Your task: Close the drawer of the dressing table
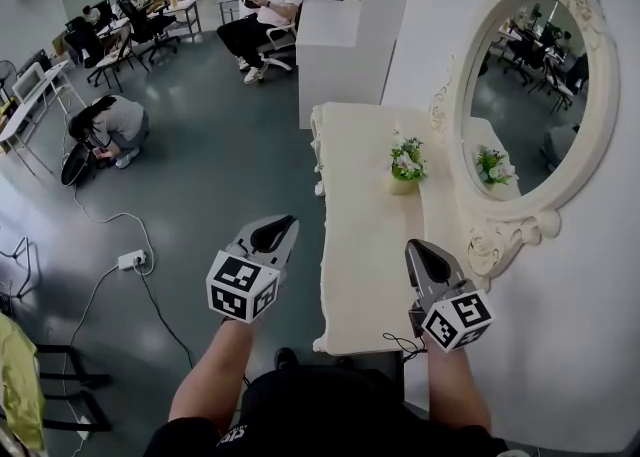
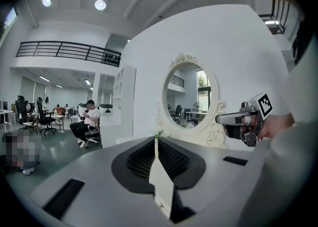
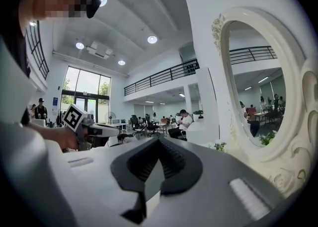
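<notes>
The cream dressing table (image 1: 365, 275) stands against the right wall under an oval mirror (image 1: 530, 85); its drawer cannot be made out. The left gripper (image 1: 285, 220) hangs left of the worktop and the right gripper (image 1: 412, 245) above its near end, both with jaws together and empty.

Open-plan office hall: desks (image 1: 185, 7), swivel chairs (image 1: 150, 27), seated workers (image 1: 265, 10), mezzanine railing (image 2: 64, 50).
</notes>
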Action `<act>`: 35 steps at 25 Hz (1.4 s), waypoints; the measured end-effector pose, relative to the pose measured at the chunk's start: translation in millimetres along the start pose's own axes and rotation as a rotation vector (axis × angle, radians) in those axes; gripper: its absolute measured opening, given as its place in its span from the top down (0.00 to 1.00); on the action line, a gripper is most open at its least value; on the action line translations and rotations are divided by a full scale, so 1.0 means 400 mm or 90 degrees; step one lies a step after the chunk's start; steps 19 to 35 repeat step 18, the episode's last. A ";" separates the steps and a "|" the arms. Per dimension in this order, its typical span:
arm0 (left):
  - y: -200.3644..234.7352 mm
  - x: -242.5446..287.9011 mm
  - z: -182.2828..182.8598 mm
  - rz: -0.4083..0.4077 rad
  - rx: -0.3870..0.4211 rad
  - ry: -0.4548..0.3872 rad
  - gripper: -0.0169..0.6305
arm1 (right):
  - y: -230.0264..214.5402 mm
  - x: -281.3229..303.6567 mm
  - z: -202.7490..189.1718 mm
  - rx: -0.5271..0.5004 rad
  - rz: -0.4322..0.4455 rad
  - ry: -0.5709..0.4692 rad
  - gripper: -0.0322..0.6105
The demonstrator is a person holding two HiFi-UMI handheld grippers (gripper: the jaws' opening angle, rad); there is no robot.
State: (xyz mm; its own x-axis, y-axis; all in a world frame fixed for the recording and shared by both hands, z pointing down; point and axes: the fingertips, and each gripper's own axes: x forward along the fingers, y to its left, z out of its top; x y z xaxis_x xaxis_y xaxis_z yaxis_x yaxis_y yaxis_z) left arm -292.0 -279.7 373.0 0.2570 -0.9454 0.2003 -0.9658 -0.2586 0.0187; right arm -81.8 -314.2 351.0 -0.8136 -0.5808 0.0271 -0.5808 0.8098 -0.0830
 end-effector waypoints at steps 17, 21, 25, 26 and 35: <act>-0.025 0.006 -0.004 -0.008 0.000 0.005 0.94 | 0.000 -0.011 -0.013 0.010 0.012 0.000 0.94; -0.027 0.006 -0.004 -0.009 0.000 0.005 0.94 | -0.001 -0.012 -0.013 0.009 0.013 -0.001 0.94; -0.027 0.006 -0.004 -0.009 0.000 0.005 0.94 | -0.001 -0.012 -0.013 0.009 0.013 -0.001 0.94; -0.027 0.006 -0.004 -0.009 0.000 0.005 0.94 | -0.001 -0.012 -0.013 0.009 0.013 -0.001 0.94; -0.027 0.006 -0.004 -0.009 0.000 0.005 0.94 | -0.001 -0.012 -0.013 0.009 0.013 -0.001 0.94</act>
